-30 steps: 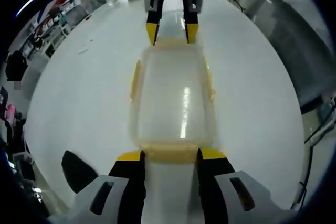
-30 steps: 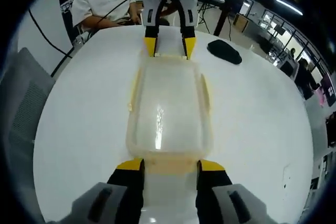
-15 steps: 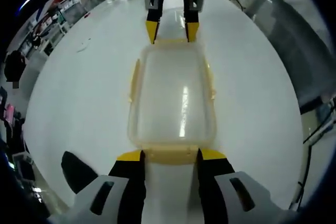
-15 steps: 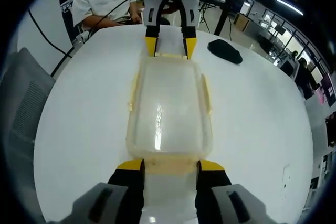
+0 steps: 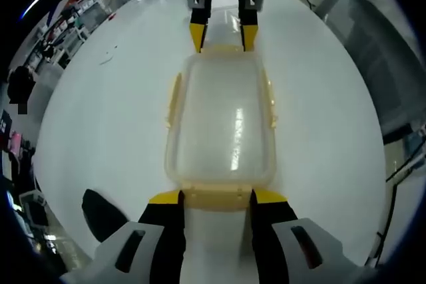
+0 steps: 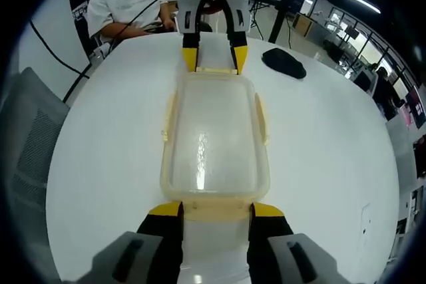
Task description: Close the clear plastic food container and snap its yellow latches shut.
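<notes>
Between the spread jaws of the left gripper (image 5: 215, 197) sits the near yellow end latch (image 5: 215, 195) of the lidded clear container (image 5: 221, 123), lying lengthwise on the white table (image 5: 100, 118); beyond, the right gripper (image 5: 223, 36), jaws likewise parted, straddles the far latch (image 5: 224, 49).

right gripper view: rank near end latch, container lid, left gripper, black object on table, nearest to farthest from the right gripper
1. near end latch, between the right gripper's tips.
2. container lid, straight ahead, mid-table.
3. left gripper, at the container's far end.
4. black object, farther back, off to the view's right on the table.
</notes>
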Demonstrator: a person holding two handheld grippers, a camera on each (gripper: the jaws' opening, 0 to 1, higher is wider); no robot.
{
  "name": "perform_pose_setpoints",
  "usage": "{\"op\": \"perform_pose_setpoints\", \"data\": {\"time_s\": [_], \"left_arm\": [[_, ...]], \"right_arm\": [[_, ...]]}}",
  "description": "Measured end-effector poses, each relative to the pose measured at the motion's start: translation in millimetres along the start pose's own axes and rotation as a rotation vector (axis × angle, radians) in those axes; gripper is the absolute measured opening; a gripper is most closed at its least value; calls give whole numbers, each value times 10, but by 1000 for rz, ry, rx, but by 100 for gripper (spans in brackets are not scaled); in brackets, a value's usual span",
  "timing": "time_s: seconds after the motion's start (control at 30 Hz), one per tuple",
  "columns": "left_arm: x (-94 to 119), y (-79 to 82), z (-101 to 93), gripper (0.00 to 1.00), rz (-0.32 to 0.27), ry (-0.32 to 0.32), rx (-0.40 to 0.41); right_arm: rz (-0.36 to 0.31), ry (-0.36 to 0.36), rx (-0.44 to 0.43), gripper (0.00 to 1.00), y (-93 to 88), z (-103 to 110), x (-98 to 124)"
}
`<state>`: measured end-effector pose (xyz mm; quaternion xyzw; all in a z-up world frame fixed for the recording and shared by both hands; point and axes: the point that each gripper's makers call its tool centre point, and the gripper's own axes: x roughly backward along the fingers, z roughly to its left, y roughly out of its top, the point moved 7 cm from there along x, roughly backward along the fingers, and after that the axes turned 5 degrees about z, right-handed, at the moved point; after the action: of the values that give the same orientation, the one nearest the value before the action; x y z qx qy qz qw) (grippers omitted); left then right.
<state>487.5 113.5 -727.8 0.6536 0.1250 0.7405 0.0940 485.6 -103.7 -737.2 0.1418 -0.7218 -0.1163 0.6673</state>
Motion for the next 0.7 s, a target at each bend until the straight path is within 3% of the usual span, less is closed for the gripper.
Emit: {"op": "perform_pose_setpoints", "data": {"time_s": [0.7], "left_arm": [[292, 173, -101, 35, -6, 25, 39]], "right_arm": [[-35, -12, 48, 35, 21, 16, 366]]}}
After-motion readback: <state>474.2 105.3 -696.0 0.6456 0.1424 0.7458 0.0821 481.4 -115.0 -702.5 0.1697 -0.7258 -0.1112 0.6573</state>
